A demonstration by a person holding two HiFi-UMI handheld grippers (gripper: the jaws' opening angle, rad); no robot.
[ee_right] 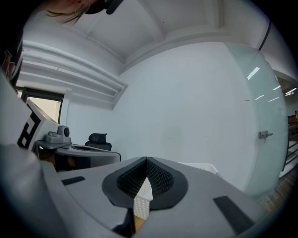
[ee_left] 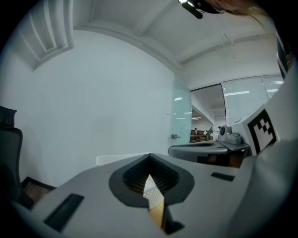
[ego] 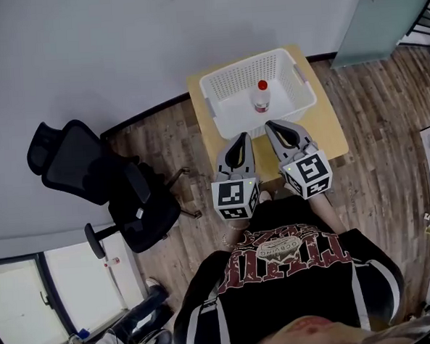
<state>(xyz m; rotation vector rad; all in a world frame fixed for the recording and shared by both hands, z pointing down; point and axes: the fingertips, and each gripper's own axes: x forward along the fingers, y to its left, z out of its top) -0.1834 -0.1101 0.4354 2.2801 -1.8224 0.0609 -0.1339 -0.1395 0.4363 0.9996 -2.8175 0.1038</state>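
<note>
Your left hand-held gripper sits just left of centre in the head view. Its jaws are closed tip to tip, with nothing caught between them. The left gripper view confirms it: behind the meeting tips you see only a sliver of white mesh and tan wood.

Your right hand-held gripper is close beside it, a little to the right. It is closed in the same way and holds nothing, as its own view shows.

Both point toward the top of the frame, at a white basket. The tips reach about to its near rim. A clear bottle with a red cap stands upright inside the basket. It is just above the two tips in the frame, apart from both and slightly nearer the right one.

The basket rests on a small wooden tabletop. To the left, on the wood floor, stands a black office chair. A frosted glass door fills the upper right corner.
</note>
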